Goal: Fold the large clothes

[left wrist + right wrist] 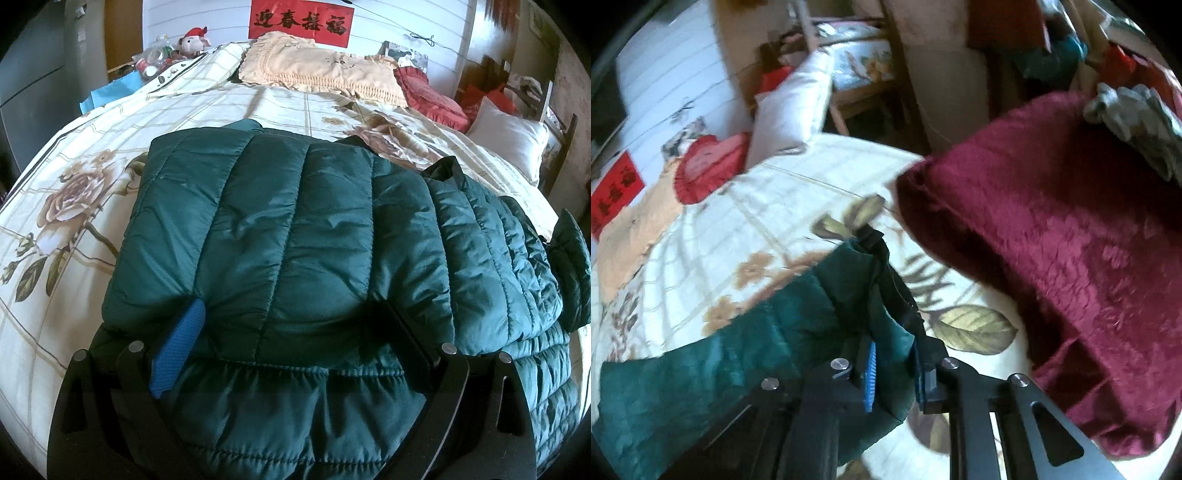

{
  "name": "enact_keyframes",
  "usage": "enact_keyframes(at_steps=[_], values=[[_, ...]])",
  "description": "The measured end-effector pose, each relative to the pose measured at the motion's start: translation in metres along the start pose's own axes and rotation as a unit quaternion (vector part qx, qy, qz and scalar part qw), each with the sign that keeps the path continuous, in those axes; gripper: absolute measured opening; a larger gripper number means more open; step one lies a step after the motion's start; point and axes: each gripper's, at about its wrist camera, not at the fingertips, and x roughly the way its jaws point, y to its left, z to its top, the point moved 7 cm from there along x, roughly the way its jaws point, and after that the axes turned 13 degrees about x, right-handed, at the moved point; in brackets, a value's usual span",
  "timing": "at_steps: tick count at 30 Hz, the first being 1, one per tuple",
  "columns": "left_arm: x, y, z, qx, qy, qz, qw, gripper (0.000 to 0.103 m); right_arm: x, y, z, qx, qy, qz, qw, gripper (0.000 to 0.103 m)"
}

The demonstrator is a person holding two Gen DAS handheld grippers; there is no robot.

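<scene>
So the jacket (295,236) is a dark green quilted puffer, lying on the bed (74,258) on top of a cream floral bedspread. In the left view it's folded over itself: a big padded panel sits on top, with the gathered hem band running across right under the camera. Its long axis runs left-right across the bed, with the far end trailing off to the right, where a loose bit hangs near the bed's edge. The quilt seams on the top panel run away from the camera toward the headboard.

Left gripper (295,343) has its fingers spread wide, either side of the hem area. The blue pad (181,350) of one finger presses against the left edge of the folded panel, the other finger sits dark at the right. Nothing is pinched between them.

Right gripper (892,373) is clenched on an edge of the jacket, green fabric squeezed between its blue pads, with a black-lined strip rising out past the fingertips. That view is blurry.

Room-wise: lots of bare bedspread to the left and beyond the jacket up to the pillows (317,70). On the right side it's tighter, with a maroon blanket (1071,258) piled close beside the held edge.
</scene>
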Motion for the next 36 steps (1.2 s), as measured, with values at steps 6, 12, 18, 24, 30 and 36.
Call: enact_keyframes(at_steps=[6, 12, 18, 24, 30, 36], values=[[0.0, 0.0, 0.0, 0.0, 0.0, 0.0, 1.0, 0.096, -0.061, 0.04, -0.005, -0.04, -0.024, 0.072, 0.996, 0.014], [-0.002, -0.001, 0.0, 0.002, -0.001, -0.002, 1.0, 0.096, -0.103, 0.081, -0.022, -0.08, -0.027, 0.124, 0.989, 0.014], [-0.023, 0.001, 0.003, 0.032, -0.007, -0.003, 0.9995, 0.096, -0.136, 0.121, -0.049, -0.12, -0.022, 0.166, 0.978, 0.014], [-0.054, 0.012, 0.0, 0.049, -0.026, 0.0, 0.9984, 0.096, -0.161, 0.156, -0.072, -0.156, -0.021, 0.2, 0.967, 0.014], [-0.067, 0.031, -0.011, 0.017, -0.019, -0.02, 0.9995, 0.096, -0.174, 0.189, -0.1, -0.189, -0.007, 0.224, 0.956, 0.014], [-0.083, 0.046, -0.015, -0.003, -0.032, -0.024, 0.9992, 0.096, -0.185, 0.222, -0.131, -0.223, 0.015, 0.246, 0.943, 0.014]])
